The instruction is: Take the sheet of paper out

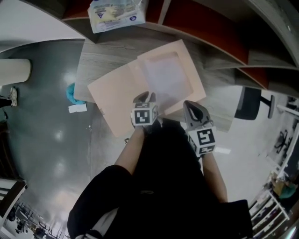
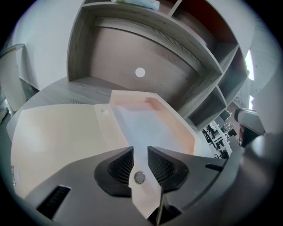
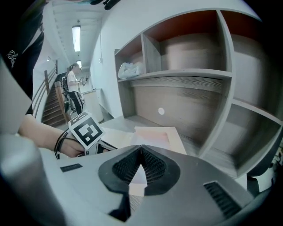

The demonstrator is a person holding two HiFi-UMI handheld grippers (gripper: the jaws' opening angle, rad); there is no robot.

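From where I stand, the peach-coloured folder [image 1: 117, 93] lies opened flat on the grey wooden desk [image 1: 103, 56], pushed up close to the shelf unit [image 3: 185, 75] behind it. That leaves both halves exposed to the person leaning over it.

The sheet of paper [image 1: 161, 77] is in the folder's right half. It is pale and whitish, framed all round by the folder's peach border, and it has not been lifted yet.

The left gripper [image 1: 145, 98] tilts steeply down over the near edge of that right half. Its own view shows the jaws standing apart with a clear gap, the pads pressing on nothing. Through the gap I can see the folder's near edge and a small round fastener [image 2: 139, 177]. I judge the jaws are parted this way so they can take the sheet's near edge between them.

The right gripper [image 1: 192, 109] hangs just beside the folder's near right corner, well short of the sheet. Its jaws are closed tip to tip and empty. It looks to me like the spare hand, perhaps ready to pin the folder down while the other pulls.

A crinkled plastic packet [image 1: 117, 13] sits on a shelf above, well clear of the work.

The risk I would watch is the jaws catching the folder's border along with the sheet.
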